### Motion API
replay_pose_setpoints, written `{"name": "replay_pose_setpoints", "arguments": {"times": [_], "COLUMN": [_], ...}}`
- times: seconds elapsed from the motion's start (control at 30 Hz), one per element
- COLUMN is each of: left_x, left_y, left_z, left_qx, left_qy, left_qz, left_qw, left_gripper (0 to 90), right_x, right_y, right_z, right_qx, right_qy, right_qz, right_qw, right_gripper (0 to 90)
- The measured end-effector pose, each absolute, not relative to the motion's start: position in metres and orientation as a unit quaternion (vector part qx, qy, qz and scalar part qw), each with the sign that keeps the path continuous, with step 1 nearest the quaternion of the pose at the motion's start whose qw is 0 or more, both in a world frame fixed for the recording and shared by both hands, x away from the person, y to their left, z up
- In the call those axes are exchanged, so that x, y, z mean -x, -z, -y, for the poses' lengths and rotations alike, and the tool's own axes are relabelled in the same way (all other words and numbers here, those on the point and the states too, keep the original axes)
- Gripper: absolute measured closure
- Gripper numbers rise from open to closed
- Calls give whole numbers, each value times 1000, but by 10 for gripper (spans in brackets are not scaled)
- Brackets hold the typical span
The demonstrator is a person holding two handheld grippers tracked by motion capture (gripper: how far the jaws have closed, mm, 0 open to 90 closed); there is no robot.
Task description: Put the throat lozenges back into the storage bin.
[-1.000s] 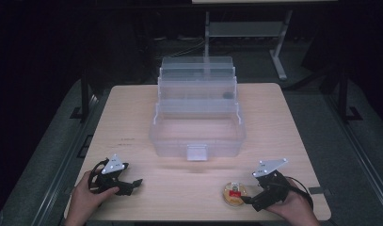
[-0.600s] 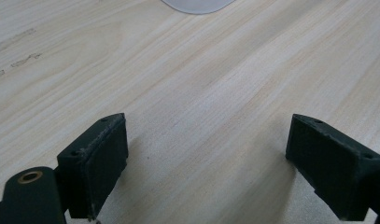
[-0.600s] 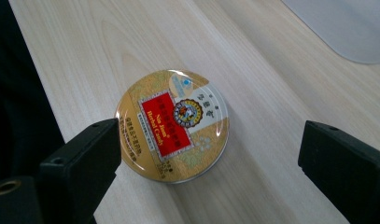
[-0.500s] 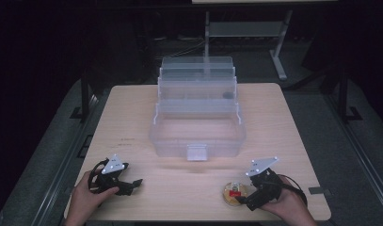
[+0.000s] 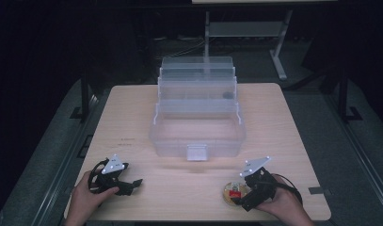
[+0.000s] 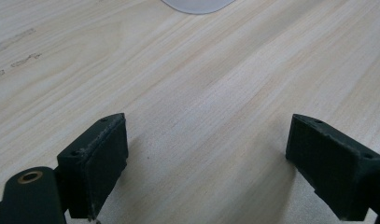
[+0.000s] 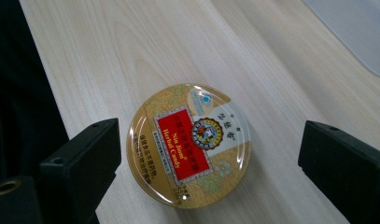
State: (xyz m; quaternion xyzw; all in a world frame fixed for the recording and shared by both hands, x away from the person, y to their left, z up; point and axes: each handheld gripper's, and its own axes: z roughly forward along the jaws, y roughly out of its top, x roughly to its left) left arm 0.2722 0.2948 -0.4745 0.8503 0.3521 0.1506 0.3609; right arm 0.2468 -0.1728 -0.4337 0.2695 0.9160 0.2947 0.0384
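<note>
My right claw [image 7: 208, 163] is spread wide around the round candy tin [image 7: 188, 144], which lies flat at the table's five o'clock edge, untouched; the tin's small print is unreadable. My left claw [image 6: 206, 163] gapes over bare wood.

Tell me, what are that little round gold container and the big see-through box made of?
The round gold candy tin looks like glossy printed metal, judging by its sharp glare. The tiered see-through storage box seems frosted clear plastic; the wooden table shows through its walls.
</note>
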Motion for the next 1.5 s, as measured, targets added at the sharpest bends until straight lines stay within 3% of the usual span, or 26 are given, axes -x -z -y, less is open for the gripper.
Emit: {"name": "replay_pose_setpoints", "arguments": {"times": [1.2,1.5], "left_x": [-272,-272], "left_y": [475,474], "left_z": [-295,-295], "left_qx": [-850,-851], "left_qy": [-151,-151], "left_qz": [-352,-352], "left_qw": [361,360], "left_gripper": [119,119], "right_x": [-249,-247], "right_y": [454,454], "right_z": [149,148], "right_qx": [-245,-241], "right_qy": [-252,-248], "right_qz": [-936,-938], "right_qw": [25,26], "right_gripper": [56,134]}}
